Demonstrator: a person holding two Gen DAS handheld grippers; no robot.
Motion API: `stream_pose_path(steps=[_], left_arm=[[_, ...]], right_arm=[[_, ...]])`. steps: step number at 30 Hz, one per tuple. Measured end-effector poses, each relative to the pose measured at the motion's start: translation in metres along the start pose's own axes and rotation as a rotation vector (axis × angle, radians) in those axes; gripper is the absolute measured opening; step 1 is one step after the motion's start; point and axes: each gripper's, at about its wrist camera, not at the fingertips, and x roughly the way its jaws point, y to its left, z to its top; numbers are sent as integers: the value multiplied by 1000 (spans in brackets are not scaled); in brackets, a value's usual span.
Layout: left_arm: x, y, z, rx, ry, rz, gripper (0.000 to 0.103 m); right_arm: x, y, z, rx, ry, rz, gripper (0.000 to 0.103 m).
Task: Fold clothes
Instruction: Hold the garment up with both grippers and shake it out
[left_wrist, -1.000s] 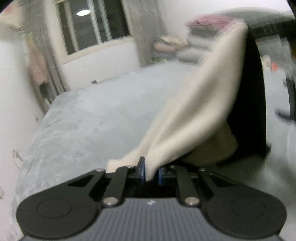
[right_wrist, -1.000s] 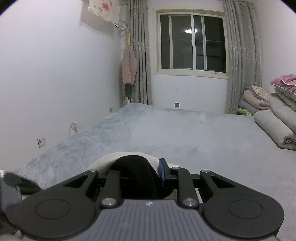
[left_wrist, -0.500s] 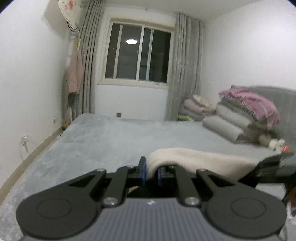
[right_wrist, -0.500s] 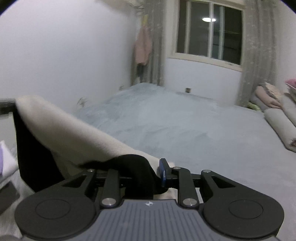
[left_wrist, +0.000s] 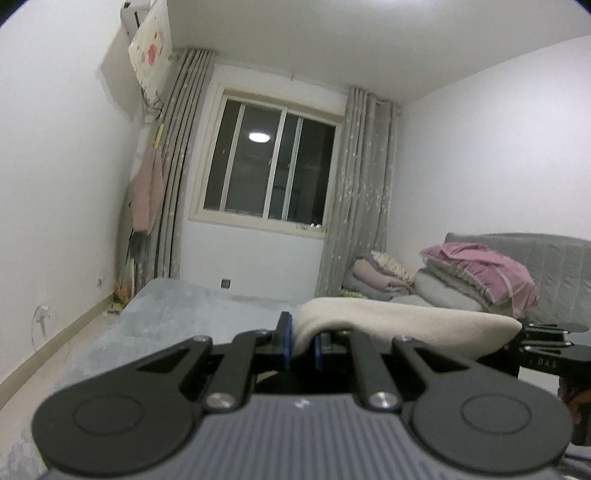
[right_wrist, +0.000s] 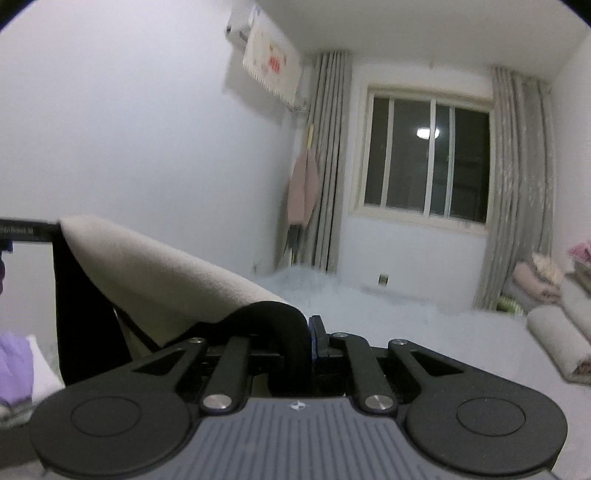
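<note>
Higher now, both grippers (left_wrist: 301, 341) (right_wrist: 308, 338) pinching cream-and-black garment (right_wrist: 155, 273) — taut, level between them.

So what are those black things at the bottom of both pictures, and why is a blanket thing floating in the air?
They are two hand-held grabbers, each with a camera looking along its fingers. A person holds one in each hand. The left gripper pinches the cream side of a cream-and-black garment. The right gripper has just closed on its black edge. So the cloth hangs stretched between them, above the grey bed. Folded bedding is piled at the far side.
</note>
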Motion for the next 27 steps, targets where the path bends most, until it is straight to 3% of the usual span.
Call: stream_pose_path(steps=[10, 16, 18, 21, 27], left_arm=[[-58, -20, 55, 54, -181, -67, 10], [-55, -20, 78, 27, -176, -94, 10], [-38, -22, 71, 47, -123, -62, 10], [5, -15, 46, 42, 29, -23, 10], [112, 13, -30, -4, 351, 48, 10]], right_arm=[[-56, 30, 48, -14, -241, -71, 10], [-80, 39, 68, 15, -338, -80, 10], [-73, 39, 67, 21, -292, -73, 10], [-36, 32, 54, 46, -131, -80, 10], [63, -3, -13, 140, 169, -114, 10]])
